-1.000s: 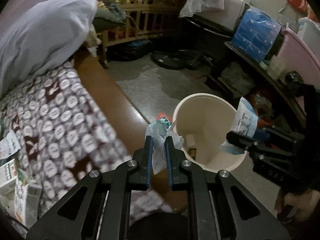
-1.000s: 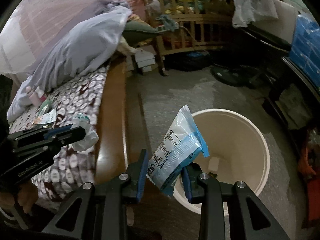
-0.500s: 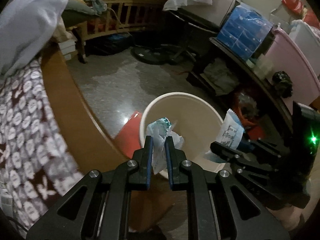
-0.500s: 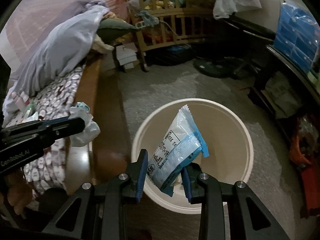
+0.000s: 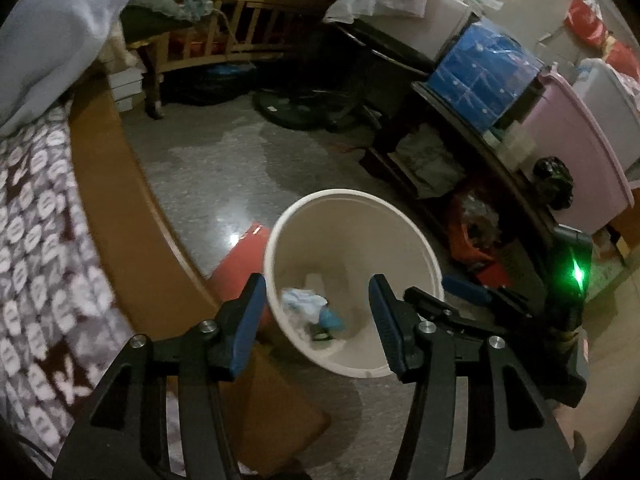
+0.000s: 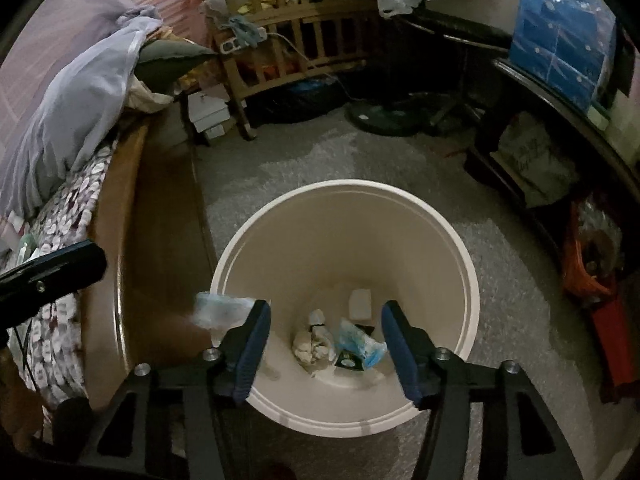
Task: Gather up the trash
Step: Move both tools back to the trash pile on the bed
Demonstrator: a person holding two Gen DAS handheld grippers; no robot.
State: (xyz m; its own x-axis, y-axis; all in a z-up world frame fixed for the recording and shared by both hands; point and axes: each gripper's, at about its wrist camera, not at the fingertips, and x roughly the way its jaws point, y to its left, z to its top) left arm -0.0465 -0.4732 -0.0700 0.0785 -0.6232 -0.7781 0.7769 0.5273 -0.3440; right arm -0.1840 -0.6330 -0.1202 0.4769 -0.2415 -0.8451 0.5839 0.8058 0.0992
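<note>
— Right wrist view: where's the trash?

— Below my right tongs (image 6: 324,344), in the bin (image 6: 472,276): crumpled tissue (image 6: 314,344), blue wrapper (image 6: 360,346).

— Your jaws?

— Both tongs are opening, nothing between them; my left tongs (image 5: 316,316) hang over that bin too.

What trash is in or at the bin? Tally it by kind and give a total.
Crumpled white wad: 1
Blue wrapper: 1
Flat white piece: 1
Small dark packet: 1
Blurred blue-white packet at the rim of the bin: 1
Total: 5
</note>
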